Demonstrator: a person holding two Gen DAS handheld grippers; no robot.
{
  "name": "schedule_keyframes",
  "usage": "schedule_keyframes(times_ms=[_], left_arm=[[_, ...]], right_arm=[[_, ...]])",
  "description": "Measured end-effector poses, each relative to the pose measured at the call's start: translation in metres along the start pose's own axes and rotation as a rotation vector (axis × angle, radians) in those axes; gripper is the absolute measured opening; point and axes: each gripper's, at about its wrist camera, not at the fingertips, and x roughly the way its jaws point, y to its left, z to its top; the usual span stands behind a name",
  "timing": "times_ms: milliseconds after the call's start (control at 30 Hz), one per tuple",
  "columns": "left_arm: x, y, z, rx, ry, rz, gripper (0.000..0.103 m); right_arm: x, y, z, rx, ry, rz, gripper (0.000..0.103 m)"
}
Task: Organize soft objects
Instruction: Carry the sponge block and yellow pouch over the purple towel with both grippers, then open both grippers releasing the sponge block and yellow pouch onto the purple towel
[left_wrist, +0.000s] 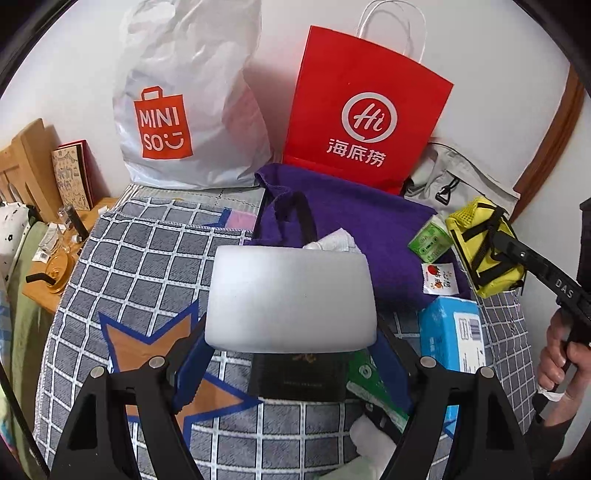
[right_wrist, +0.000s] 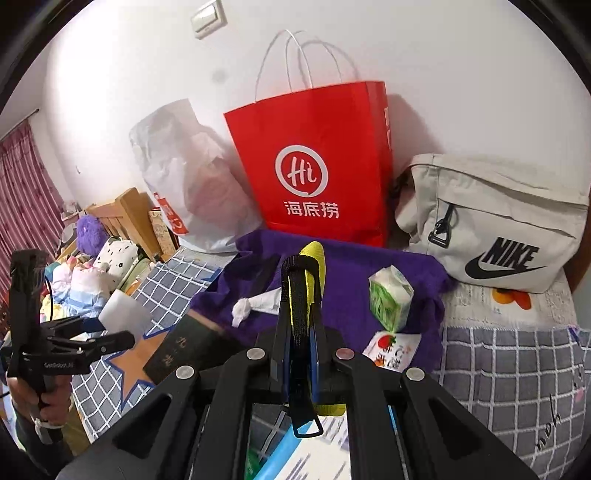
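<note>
Bags with names on the bed

The left gripper (left_wrist: 291, 332) holds a white foam block (left_wrist: 291, 295) in wide jaws. The right gripper (right_wrist: 301, 295) pinches a yellow bag's (left_wrist: 484, 251) black strap (right_wrist: 295, 291). By the wall: MINISO bag (left_wrist: 184, 110), red "Hi" bag (left_wrist: 365, 110), NIKE bag (right_wrist: 491, 221).

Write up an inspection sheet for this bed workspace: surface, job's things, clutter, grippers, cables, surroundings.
Surface: grey checked bedspread with a star pattern; purple cloth spread toward the wall.
Job's things: white foam block between the left gripper fingers; yellow pouch held by its black strap in the right gripper.
Clutter: green tissue pack, blue box, dark book, small snack sachet, crumpled white tissue.
Grippers: left closed on the foam block; right shut on the strap.
Cables: nothing seen.
Surroundings: red paper bag, white Miniso bag and grey Nike bag against the wall; wooden nightstand at left.
</note>
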Motion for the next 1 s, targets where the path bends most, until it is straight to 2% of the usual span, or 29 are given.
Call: schedule_keyframes(times_ms=[167, 367, 600, 733, 1000], left_arm=[[0.013, -0.004, 0.011, -0.002, -0.001, -0.002, 0.079], [0.043, -0.012, 0.025, -0.005, 0.035, -0.026, 0.079], [0.072, -0.028, 0.055, 0.012, 0.051, -0.044, 0.079], [0.098, -0.035, 0.070, 0.011, 0.078, -0.055, 0.079], [0.137, -0.048, 0.091, 0.031, 0.106, -0.064, 0.080]], right_arm=[[0.032, -0.014, 0.004, 0.019, 0.053, 0.009, 0.008], [0.066, -0.028, -0.001, 0.032, 0.126, 0.024, 0.008], [0.079, -0.049, -0.008, 0.089, 0.158, 0.044, 0.008], [0.087, -0.058, -0.008, 0.095, 0.179, 0.029, 0.008], [0.106, -0.065, -0.012, 0.095, 0.221, 0.069, 0.009]])
